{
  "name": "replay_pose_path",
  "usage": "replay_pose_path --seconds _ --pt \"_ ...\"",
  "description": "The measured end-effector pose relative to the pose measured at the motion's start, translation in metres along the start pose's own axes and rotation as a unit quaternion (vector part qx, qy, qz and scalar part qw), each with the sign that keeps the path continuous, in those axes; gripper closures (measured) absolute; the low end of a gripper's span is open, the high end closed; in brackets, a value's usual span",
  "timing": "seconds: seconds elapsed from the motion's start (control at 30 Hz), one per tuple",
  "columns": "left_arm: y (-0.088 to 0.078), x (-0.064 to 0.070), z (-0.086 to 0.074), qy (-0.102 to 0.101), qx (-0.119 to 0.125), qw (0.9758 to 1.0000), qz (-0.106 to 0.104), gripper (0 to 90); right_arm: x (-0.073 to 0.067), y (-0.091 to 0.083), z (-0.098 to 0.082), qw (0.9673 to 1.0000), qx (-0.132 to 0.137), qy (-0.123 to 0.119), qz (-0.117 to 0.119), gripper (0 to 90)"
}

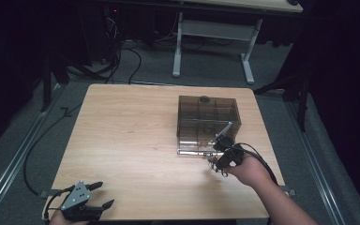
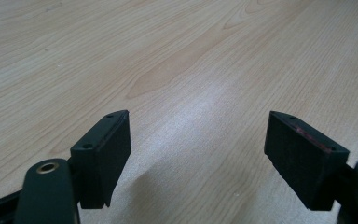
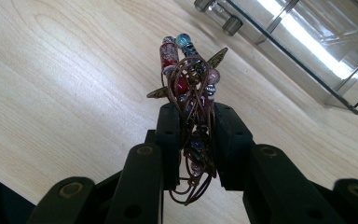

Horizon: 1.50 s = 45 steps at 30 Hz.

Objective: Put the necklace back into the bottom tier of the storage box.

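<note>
My right gripper (image 3: 195,123) is shut on a bundle of brown cord strung with red, blue and pink beads and bronze leaf charms (image 3: 189,77), held a little above the wooden table. In the high view this right gripper (image 1: 220,161) hangs just in front of the smoky transparent box (image 1: 208,119), with the beaded cord (image 1: 214,164) dangling from it. The box's clear lid (image 3: 303,51) lies open flat on the table near the jaws. My left gripper (image 1: 101,194) rests open at the table's near left corner, nothing between its fingers (image 2: 105,156).
The wooden table (image 1: 136,140) has wide bare room left of the box. Beyond its far edge stand a white desk frame (image 1: 213,40) and cables on the floor. Metal rails run along both sides.
</note>
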<state>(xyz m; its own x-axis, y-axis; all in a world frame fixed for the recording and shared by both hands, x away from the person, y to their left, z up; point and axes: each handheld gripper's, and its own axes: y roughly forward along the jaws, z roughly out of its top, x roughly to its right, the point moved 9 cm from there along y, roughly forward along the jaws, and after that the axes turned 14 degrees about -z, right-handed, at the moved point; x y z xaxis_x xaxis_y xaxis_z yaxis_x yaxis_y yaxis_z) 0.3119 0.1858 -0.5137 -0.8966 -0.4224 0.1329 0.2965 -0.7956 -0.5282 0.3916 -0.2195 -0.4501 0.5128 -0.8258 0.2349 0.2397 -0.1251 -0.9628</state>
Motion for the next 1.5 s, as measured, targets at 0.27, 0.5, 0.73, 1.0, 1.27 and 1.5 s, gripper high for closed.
replay_pose_path --seconds 0.27,0.5,0.73,1.0,1.27,1.5 --pt "0.000 0.000 0.000 0.000 0.001 1.0000 0.000 23.0 0.004 -0.003 0.009 1.0000 0.005 -0.003 -0.004 74.1" --pt "0.000 0.000 0.000 0.000 0.001 1.0000 -0.001 23.0 0.006 -0.004 0.019 1.0000 0.002 0.006 -0.007 74.2" --pt "-0.001 0.000 0.000 0.000 0.002 1.0000 -0.002 22.9 0.011 0.000 0.034 0.9999 0.006 0.006 -0.010 74.2" --pt "0.000 0.000 0.000 0.001 0.001 1.0000 -0.003 22.9 0.014 0.002 0.052 0.9998 0.015 0.004 -0.009 74.2" --pt "0.000 0.000 0.000 0.001 0.000 1.0000 -0.003 23.0 0.024 0.007 0.065 0.9996 0.021 0.014 -0.015 74.2" --pt "0.000 0.000 0.000 0.001 0.000 1.0000 -0.004 22.9 0.031 0.016 0.075 0.9995 0.016 0.024 -0.015 74.2"
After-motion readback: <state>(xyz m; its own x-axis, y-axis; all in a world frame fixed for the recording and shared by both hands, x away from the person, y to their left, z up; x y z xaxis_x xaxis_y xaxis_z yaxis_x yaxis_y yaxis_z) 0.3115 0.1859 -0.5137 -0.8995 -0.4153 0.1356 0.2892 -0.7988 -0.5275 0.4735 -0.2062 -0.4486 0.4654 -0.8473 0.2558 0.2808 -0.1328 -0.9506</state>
